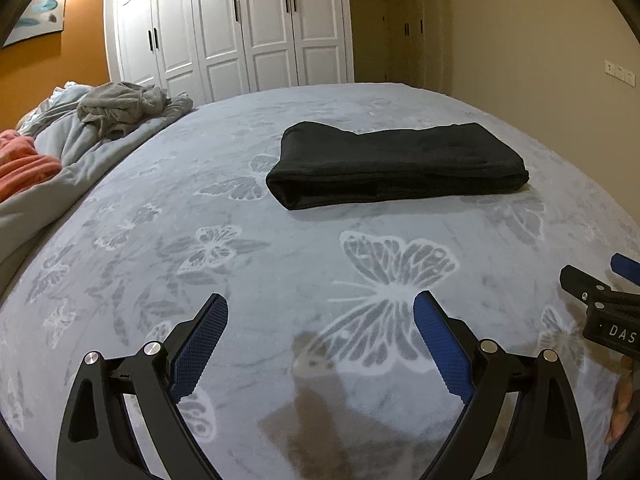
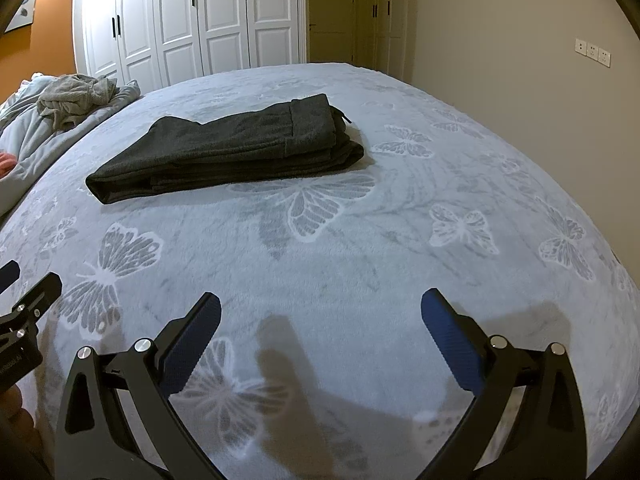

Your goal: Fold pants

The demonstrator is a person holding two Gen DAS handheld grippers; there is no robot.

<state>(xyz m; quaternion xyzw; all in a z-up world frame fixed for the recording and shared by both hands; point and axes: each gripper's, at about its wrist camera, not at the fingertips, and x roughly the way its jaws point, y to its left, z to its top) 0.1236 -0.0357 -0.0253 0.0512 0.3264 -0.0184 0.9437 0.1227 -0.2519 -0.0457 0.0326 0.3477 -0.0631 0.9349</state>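
The dark pants (image 1: 396, 164) lie folded in a compact stack on the grey butterfly-print bedspread (image 1: 280, 264), ahead of both grippers. In the right wrist view the pants (image 2: 236, 152) show layered folds with the waistband and a drawstring at the far right end. My left gripper (image 1: 320, 308) is open and empty, well short of the pants, above the bedspread. My right gripper (image 2: 320, 308) is open and empty too, also short of the pants. The right gripper also shows at the right edge of the left wrist view (image 1: 600, 292).
A rumpled grey duvet (image 1: 80, 136) with a grey garment (image 1: 124, 108) and an orange-pink cloth (image 1: 24, 164) lies at the bed's left side. White wardrobe doors (image 1: 228, 28) stand behind the bed. A beige wall with sockets (image 2: 592, 54) runs along the right.
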